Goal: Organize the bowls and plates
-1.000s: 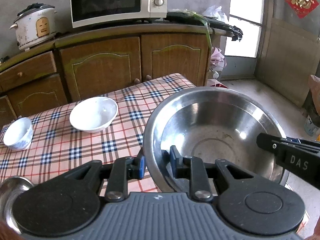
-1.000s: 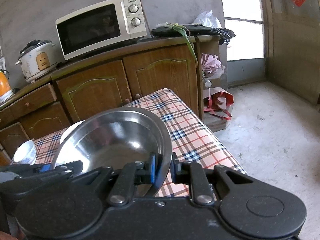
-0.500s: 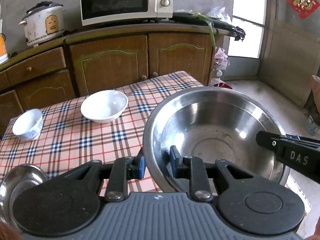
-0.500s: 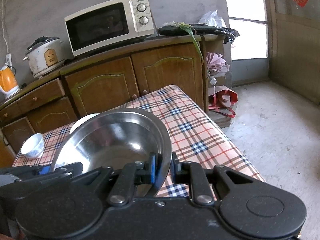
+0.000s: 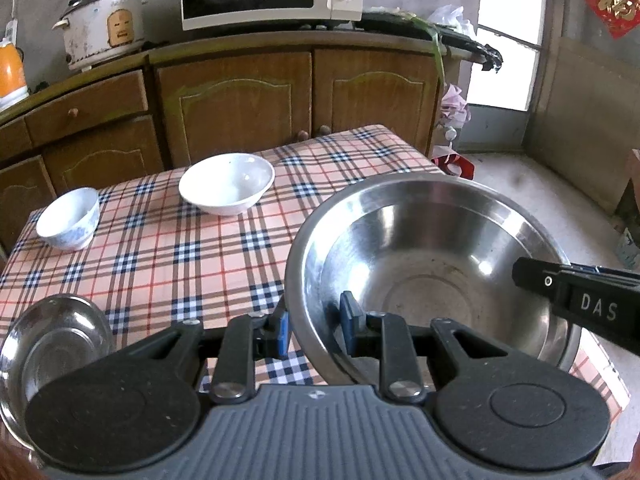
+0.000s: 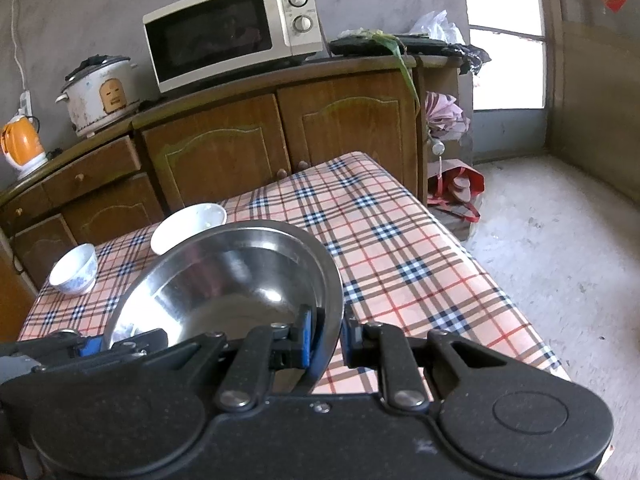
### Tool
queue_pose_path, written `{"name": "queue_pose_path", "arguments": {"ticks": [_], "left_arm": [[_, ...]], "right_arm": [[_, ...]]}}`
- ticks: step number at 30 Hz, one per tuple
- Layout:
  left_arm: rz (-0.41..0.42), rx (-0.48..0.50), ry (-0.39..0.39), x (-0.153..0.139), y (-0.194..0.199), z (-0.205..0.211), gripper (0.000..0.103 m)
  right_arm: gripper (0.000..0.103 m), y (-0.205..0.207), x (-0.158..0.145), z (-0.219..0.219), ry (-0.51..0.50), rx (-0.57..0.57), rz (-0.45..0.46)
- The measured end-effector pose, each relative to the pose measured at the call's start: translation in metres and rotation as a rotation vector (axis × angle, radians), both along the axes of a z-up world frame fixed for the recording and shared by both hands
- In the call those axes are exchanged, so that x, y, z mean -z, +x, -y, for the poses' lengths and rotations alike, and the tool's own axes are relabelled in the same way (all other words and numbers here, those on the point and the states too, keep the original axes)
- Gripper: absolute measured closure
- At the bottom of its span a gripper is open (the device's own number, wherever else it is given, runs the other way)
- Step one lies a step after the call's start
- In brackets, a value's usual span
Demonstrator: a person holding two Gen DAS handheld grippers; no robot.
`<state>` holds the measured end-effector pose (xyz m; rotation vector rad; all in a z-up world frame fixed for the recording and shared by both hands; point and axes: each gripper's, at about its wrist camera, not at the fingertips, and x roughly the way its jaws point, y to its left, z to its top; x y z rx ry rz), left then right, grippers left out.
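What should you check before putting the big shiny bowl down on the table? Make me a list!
1. Left hand-held gripper pinches the big steel bowl rim, one finger inside, one outside: ok.
2. Right hand-held gripper pinches the opposite rim the same way: ok.
3. Bowl is empty, nothing to spill: ok.
4. Bare checked tablecloth lies free between the white bowl, the small blue-patterned bowl and the small steel dish: ok.
5. Bowl sits fully over the table: not ok; in the left wrist view its right side overhangs the floor.
6. Height of the bowl's bottom above the cloth: cannot tell.
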<state>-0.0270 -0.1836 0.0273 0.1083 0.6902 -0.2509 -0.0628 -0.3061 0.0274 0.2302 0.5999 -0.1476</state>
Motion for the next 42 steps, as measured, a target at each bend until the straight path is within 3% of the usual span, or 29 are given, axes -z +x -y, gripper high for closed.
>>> {"name": "queue_pose_path", "arguments": {"ticks": [42], "left_arm": [[-0.109,-0.093,0.017,0.047,-0.004,-0.032,0.077]], "right_arm": [[0.083,0.012,0.057,-0.025,0.057,-0.093,-0.080]]}}
